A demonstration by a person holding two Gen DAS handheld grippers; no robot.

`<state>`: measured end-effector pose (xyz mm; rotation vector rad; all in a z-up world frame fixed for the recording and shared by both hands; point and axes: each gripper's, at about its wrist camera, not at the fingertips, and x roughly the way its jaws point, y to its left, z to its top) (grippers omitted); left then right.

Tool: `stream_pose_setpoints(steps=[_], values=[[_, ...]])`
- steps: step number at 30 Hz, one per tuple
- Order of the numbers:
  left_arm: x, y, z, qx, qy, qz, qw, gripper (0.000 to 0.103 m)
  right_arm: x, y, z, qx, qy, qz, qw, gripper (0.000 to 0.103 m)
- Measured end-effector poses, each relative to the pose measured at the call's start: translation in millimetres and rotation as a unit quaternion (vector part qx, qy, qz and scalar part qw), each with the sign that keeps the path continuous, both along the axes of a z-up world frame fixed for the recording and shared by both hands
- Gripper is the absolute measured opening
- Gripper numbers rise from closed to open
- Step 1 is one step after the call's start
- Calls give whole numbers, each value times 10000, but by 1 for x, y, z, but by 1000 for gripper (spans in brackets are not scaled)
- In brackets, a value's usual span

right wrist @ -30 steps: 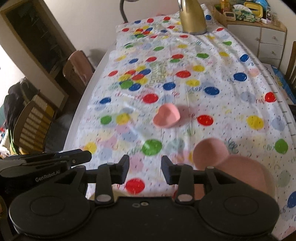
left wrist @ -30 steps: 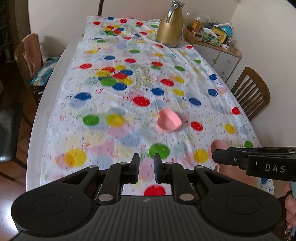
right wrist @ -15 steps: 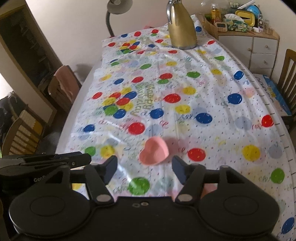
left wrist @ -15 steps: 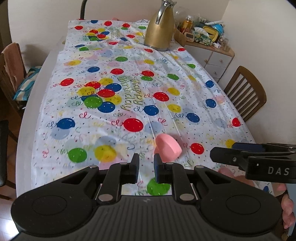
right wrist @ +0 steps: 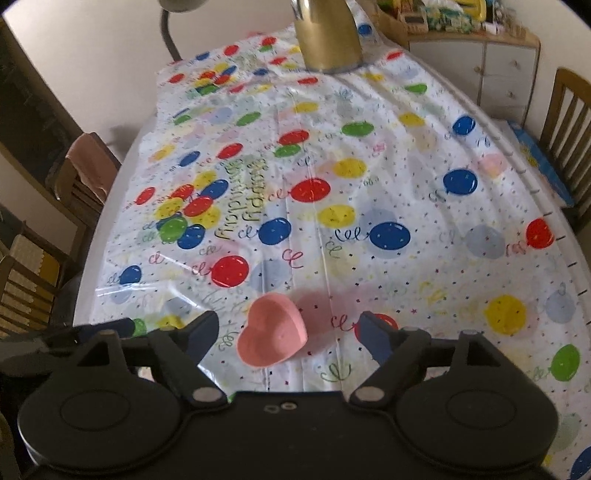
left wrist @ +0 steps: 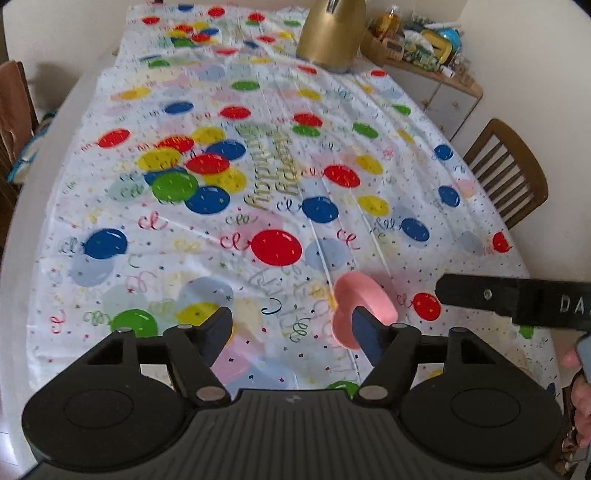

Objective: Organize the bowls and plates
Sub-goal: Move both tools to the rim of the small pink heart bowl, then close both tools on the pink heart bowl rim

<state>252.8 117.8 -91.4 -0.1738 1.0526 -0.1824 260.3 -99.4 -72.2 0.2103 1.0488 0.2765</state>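
A pink heart-shaped bowl (right wrist: 273, 338) sits alone on the balloon-print tablecloth (right wrist: 369, 184) near the table's front edge. My right gripper (right wrist: 288, 334) hovers over it with its jaws opening; the bowl shows between the fingers, slightly left of centre, and the pads do not touch it. My left gripper (left wrist: 291, 332) is also opening, with only cloth between its fingers. In the left wrist view the bowl (left wrist: 364, 295) lies just beyond the right fingertip (left wrist: 365, 332), which covers its near edge. The right gripper (left wrist: 517, 299) reaches in from the right.
A gold jug (right wrist: 328, 33) stands at the far end of the table beside a lamp stem (right wrist: 168, 33). A cluttered cabinet (left wrist: 417, 44) and a wooden chair (left wrist: 506, 173) are on the right. More chairs (right wrist: 88, 170) stand along the left side.
Both grippers have moved forward and down toward the heart bowl. The left jaws went from shut to open, the right jaws spread wider. The pink dishes at lower right have left the right view.
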Motion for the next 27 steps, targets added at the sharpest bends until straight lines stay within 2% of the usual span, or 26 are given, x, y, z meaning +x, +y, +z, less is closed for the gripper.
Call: stream_pose_setpoints(steps=[4,9,12,15,17,21,24,26,27], values=[[8,-8,-24,-124,184,-46,9997,71,17,3,-19,1,297,-118,9995,85],[15,-19,-45,-108,261,-93,9996,71,31,8,-41,-66,565,-177,9982,80],[19,-21,-54,-153,279,-42,9995,71,37,11,-50,-131,656,-166,9976,73],[21,-24,-60,-131,257,-37,9996,71,41,12,-60,-169,719,-181,9971,63],[22,-25,-62,-154,235,-47,9996,71,42,13,-64,-170,734,-204,9970,52],[22,-30,-62,-195,168,-147,9996,69,41,20,-70,-164,748,-60,9970,42],[22,-34,-63,-222,136,-208,9994,54,41,23,-72,-154,750,-13,9971,31],[22,-35,-63,-307,173,-243,9991,36,41,25,-74,-133,769,-8,9970,24],[22,-35,-64,-341,197,-248,9989,33,41,25,-75,-133,778,2,9969,22]])
